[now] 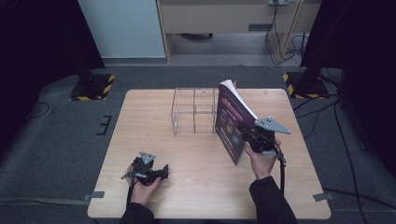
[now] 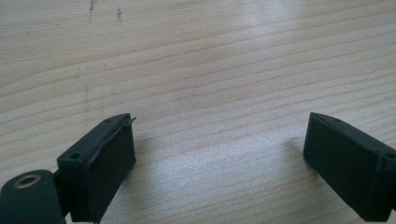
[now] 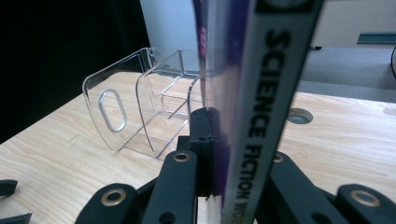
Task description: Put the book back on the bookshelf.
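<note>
1. while the wooden table (image 1: 196, 186) spreads across the middle of the high view, its pale grain also runs behind the jaws in the left gripper view and along the lower part of the right gripper view.
2. a magazine (image 1: 231, 122) stands tilted just right of centre in the high view, its purple cover facing left and its pages fanning at the top; its lower corner is close over the table, though whether it touches the wood is not clear. in the right gripper view its white spine (image 3: 261, 112), printed "science fiction", rises up the middle of the frame.
3. a clear plastic rack (image 1: 194, 111) with upright dividers sits at upper centre in the high view, just left of the magazine; whether the two touch cannot be told. in the right gripper view it is at left of centre, with an oval handle hole in its near wall.
4. the right gripper (image 1: 252, 135) is right of centre in the high view, in a hand (image 1: 261, 161) that comes up from the bottom edge. its jaws are clamped on the magazine's near edge, one on each side, as the right gripper view shows at bottom centre.
5. the left gripper (image 1: 156, 173) lies low at lower left in the high view, held by the other hand (image 1: 142, 189). in the left gripper view (image 2: 219, 154) its jaws stand wide apart over bare wood with nothing between them, well apart from the magazine.
</note>
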The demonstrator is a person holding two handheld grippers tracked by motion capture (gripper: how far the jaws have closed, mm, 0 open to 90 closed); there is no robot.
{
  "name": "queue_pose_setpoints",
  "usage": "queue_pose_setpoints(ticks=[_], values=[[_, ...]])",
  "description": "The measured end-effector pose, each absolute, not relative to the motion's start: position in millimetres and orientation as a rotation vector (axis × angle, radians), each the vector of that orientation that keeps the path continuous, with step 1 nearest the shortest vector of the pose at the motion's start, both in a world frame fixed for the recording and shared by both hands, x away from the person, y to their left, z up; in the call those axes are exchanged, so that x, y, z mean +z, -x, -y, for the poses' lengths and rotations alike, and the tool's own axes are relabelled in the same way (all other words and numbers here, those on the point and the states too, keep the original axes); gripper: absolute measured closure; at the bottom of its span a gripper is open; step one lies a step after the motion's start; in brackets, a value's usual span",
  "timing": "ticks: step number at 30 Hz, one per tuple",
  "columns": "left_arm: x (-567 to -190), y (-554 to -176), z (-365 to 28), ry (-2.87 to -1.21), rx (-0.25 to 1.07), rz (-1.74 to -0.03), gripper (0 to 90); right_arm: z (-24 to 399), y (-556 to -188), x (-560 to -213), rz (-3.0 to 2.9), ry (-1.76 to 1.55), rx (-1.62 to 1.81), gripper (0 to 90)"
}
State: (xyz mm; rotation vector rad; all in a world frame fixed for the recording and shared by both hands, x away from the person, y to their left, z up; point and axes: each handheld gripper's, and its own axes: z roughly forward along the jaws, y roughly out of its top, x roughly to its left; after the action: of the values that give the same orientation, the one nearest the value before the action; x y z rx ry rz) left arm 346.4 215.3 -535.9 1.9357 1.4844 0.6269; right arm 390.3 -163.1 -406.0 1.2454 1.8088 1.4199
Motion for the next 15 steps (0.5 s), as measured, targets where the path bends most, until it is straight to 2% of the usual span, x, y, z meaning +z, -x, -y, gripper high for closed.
queue_pose_setpoints(ticks=[15], values=[[-536, -346, -215, -1.936, 0.627, -1.484, 8.0, 156, -409, -398, -1.766, -1.245, 1.431, 82.8]])
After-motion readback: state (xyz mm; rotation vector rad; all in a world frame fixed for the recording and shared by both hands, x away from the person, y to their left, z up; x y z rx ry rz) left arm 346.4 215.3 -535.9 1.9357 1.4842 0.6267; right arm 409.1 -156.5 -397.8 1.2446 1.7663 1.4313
